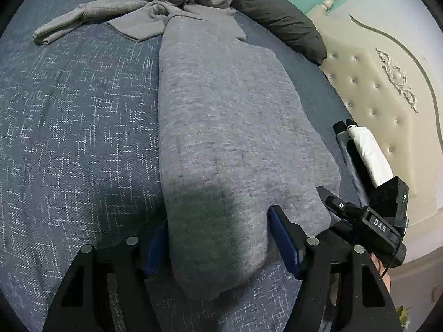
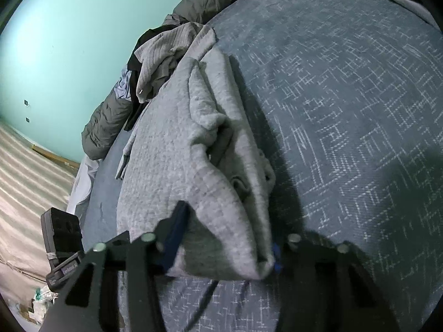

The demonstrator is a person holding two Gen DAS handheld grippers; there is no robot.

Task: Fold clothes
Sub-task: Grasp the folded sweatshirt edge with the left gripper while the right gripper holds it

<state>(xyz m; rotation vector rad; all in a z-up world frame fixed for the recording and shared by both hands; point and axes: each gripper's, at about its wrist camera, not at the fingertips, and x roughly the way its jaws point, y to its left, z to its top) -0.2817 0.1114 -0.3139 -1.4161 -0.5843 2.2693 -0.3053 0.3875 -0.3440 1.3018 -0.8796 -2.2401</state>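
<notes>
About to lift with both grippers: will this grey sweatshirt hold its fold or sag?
The grey sweatshirt probably sags between the left gripper and right gripper; it already bunches and drapes. Its thick fleecy knit suggests some weight and good grip. The loose sleeve will likely trail.

A home bedroom: bed (image 1: 69, 110), tufted headboard (image 1: 368, 88), teal wall (image 2: 69, 41).

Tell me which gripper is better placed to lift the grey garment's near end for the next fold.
Probably the left gripper: its blue pads sit squarely either side of the grey garment. The right gripper straddles a bunched corner.
</notes>
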